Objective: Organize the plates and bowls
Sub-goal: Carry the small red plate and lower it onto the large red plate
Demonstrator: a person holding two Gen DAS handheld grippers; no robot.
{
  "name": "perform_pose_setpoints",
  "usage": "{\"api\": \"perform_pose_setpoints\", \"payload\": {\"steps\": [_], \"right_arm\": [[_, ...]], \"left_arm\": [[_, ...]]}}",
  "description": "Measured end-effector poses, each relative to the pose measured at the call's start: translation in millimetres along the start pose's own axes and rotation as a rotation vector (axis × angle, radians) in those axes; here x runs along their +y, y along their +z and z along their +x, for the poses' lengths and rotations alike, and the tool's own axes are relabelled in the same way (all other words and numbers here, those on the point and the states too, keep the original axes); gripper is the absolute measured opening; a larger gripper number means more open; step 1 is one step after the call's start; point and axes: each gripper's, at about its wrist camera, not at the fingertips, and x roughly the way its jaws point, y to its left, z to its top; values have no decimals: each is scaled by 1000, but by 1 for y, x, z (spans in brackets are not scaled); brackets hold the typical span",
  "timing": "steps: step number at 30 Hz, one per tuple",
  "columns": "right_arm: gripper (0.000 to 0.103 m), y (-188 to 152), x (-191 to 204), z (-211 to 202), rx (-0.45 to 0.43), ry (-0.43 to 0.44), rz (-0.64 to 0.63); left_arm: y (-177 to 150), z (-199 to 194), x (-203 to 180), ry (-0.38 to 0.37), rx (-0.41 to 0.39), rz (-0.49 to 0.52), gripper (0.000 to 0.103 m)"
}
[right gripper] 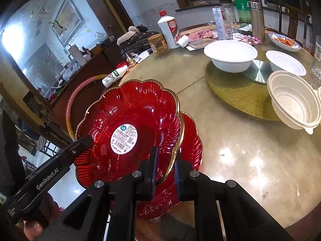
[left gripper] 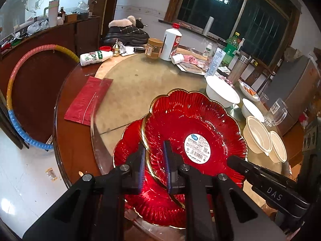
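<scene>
A red, gold-rimmed, flower-shaped plate (left gripper: 180, 120) with a white sticker is held tilted over a second red plate (left gripper: 128, 144) lying on the glass turntable. My left gripper (left gripper: 154, 148) is shut on the upper plate's near-left rim. My right gripper (left gripper: 232, 160) grips its right rim. In the right wrist view the upper plate (right gripper: 130, 108) has its gold edge pinched in my right gripper (right gripper: 165, 156), the left gripper (right gripper: 86, 140) clamps the far-left rim, and the lower plate (right gripper: 190, 140) shows beneath. White bowls (left gripper: 220, 90) (right gripper: 230, 54) stand beyond.
Two nested ribbed white bowls (right gripper: 293, 100) and another white bowl (right gripper: 284, 62) sit to the right. A dish of food (right gripper: 284, 40), bottles (left gripper: 170, 42), a jar (left gripper: 153, 48) and a glass mug (left gripper: 277, 110) crowd the far side. A red bag (left gripper: 86, 100) lies left, and a hoop (left gripper: 12, 84) leans beyond the table edge.
</scene>
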Motion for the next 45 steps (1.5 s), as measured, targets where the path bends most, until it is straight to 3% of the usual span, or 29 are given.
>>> {"api": "perform_pose_setpoints", "payload": {"steps": [21, 45], "right_arm": [[15, -7, -1, 2, 9, -23, 12], [19, -15, -6, 34, 109, -39, -1]], "left_arm": [[-10, -2, 2, -7, 1, 34, 14], [-28, 28, -2, 97, 108, 114, 15]]}}
